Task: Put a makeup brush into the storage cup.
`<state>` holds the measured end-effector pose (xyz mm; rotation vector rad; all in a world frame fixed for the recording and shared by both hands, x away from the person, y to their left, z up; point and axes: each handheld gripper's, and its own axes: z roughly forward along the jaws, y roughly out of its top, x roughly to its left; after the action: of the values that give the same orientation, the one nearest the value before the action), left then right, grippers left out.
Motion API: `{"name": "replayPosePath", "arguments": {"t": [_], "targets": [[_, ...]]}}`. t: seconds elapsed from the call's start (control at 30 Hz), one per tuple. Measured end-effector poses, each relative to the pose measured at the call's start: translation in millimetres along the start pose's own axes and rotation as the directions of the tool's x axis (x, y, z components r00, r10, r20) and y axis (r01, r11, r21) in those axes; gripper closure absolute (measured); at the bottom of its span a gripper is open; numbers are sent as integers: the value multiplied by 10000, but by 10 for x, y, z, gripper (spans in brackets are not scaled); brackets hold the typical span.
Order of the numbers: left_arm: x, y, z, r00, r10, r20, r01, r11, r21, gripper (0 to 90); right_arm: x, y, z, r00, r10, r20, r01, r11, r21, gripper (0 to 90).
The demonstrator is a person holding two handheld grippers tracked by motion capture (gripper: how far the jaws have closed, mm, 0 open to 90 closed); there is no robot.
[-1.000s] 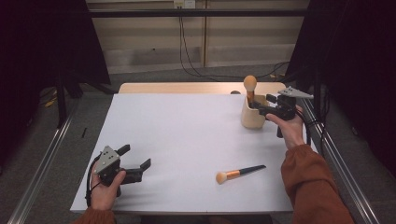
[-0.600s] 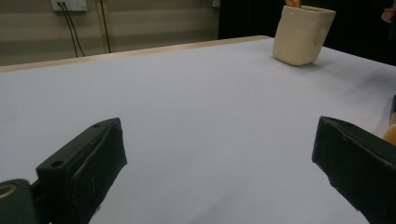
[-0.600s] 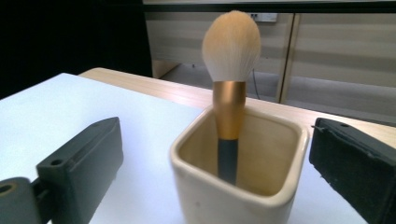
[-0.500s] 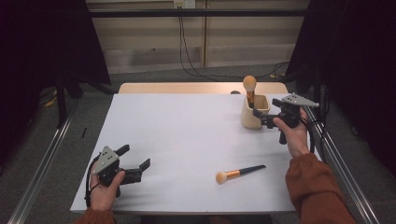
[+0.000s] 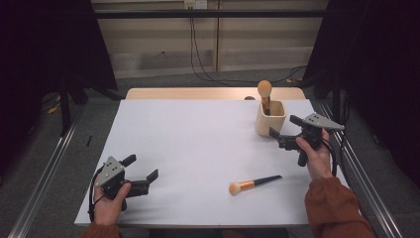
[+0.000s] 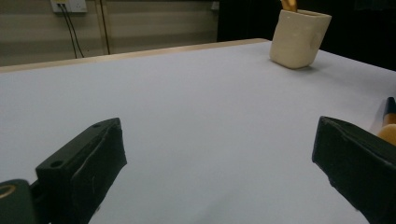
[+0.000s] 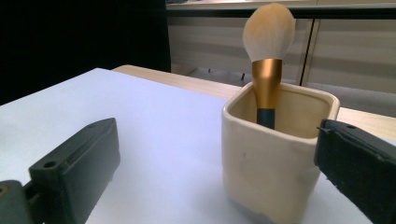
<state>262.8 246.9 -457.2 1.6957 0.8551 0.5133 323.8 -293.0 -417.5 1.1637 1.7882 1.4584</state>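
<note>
A cream square cup [image 5: 271, 118] stands at the table's far right with a makeup brush [image 5: 265, 91] upright in it, bristles up. A second brush [image 5: 253, 184] lies flat near the front edge. My right gripper [image 5: 283, 126] hovers just right of the cup; its jaws have just been opening and now stand wide with nothing between them. In the right gripper view the cup [image 7: 275, 158] and its brush [image 7: 267, 51] sit close ahead of the jaws. My left gripper [image 5: 142, 167] rests open at the front left, holding nothing; its own view shows the cup [image 6: 299, 37] far off.
The white table top [image 5: 198, 144] has a wooden strip [image 5: 198, 93] along its far edge. Metal rails [image 5: 356, 163] run along both sides of the table. The lying brush's tip [image 6: 388, 126] peeks in beside the left gripper's right jaw.
The right gripper has drawn back from the cup toward the right and nearer the person, and its jaws have spread wider. The brush stays standing in the cup. The left gripper has kept still.
</note>
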Motion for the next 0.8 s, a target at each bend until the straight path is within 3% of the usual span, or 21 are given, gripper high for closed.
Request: {"name": "replayPosePath", "arguments": {"t": [0.27,0.8], "targets": [[-22,6,-14,9999,111,-16,-111,9999,-19,25,107,-140,-212,9998,-105,169,109,9997,-215,0],[-61,0,-62,10000,3,-59,-3,9999,-117,25,279,-455,-531,9992,-40,396,42,10000,-54,6]]}}
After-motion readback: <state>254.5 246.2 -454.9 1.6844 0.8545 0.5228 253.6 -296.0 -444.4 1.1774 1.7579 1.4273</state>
